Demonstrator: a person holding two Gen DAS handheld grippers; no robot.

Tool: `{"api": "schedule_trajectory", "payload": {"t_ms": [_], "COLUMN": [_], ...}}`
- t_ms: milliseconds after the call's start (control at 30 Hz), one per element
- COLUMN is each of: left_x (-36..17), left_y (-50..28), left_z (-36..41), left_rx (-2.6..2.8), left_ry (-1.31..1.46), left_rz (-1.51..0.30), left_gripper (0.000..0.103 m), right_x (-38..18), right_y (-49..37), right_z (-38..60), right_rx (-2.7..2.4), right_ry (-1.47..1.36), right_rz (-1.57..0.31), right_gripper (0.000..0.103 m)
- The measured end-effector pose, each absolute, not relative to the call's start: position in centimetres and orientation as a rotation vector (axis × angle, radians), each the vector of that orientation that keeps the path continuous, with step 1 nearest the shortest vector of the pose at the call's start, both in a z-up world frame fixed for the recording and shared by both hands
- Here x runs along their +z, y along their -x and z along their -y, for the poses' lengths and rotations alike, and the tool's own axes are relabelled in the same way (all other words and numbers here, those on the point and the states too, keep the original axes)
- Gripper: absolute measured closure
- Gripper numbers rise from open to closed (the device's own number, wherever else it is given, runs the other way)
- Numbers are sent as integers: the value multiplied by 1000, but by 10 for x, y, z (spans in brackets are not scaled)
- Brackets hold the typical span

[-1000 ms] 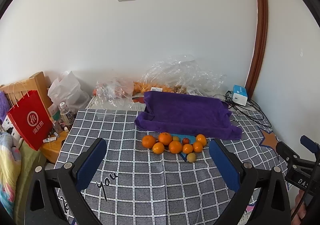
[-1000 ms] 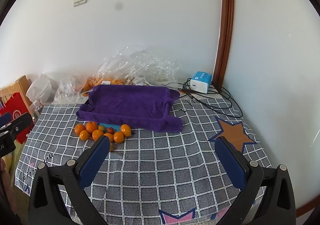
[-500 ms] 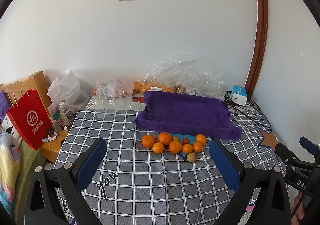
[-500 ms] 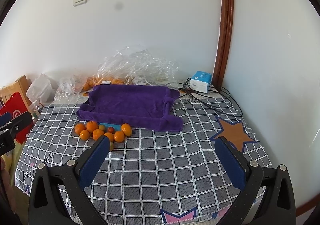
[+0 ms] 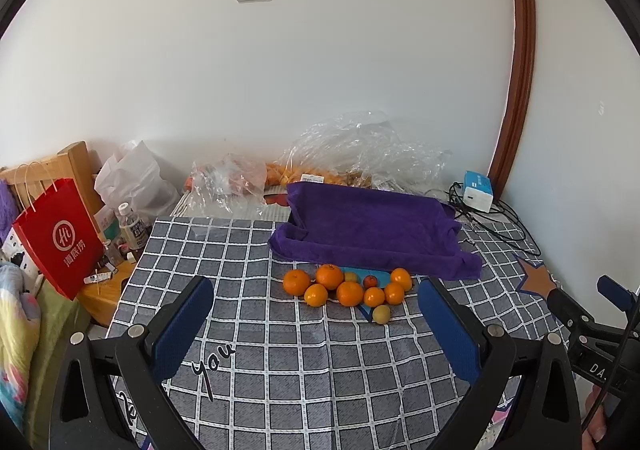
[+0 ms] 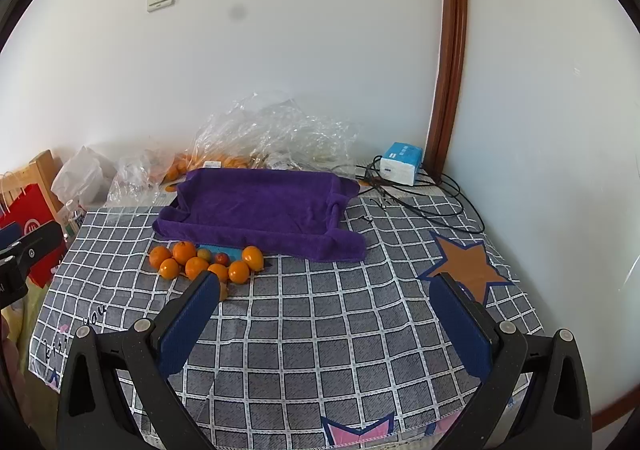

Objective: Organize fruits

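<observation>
A grey checked tablecloth (image 5: 280, 350) is spread under a purple towel-lined tray (image 5: 372, 226), with a cluster of small orange mandarins (image 5: 348, 286) lying just in front of it. No fruit is yet held, so the approach step is judged to be in hand; a reach toward the cluster is called for next. The left gripper (image 5: 316, 326) and right gripper (image 6: 324, 326) are held above the cloth, jaws spread wide and empty.

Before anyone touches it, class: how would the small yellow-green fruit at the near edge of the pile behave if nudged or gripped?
The yellow-green fruit looks round and lies apart from the oranges, so a nudge would probably roll it across the checked cloth. Its smooth skin might slip between wide-open jaws. It seems small, so probably light.
</observation>
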State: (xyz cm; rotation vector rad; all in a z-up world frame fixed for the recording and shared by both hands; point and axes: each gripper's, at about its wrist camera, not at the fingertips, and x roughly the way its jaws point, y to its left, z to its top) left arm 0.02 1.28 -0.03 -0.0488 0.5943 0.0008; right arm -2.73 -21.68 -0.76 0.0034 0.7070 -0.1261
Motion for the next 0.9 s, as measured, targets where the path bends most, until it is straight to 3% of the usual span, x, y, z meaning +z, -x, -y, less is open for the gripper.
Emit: {"api": "schedule_trajectory", "payload": {"t_ms": [900], "left_x": [-36], "left_y": [-33], "left_z": [-24], "left_rx": [25], "left_ry": [47], "left_rz": [-593], "left_gripper": [0], "right_x": [-48], "right_y": [-14], "right_z": [209], "right_rx": [-109], "right_ry": [13], "right_rz": [-759], "right_gripper": [0]}}
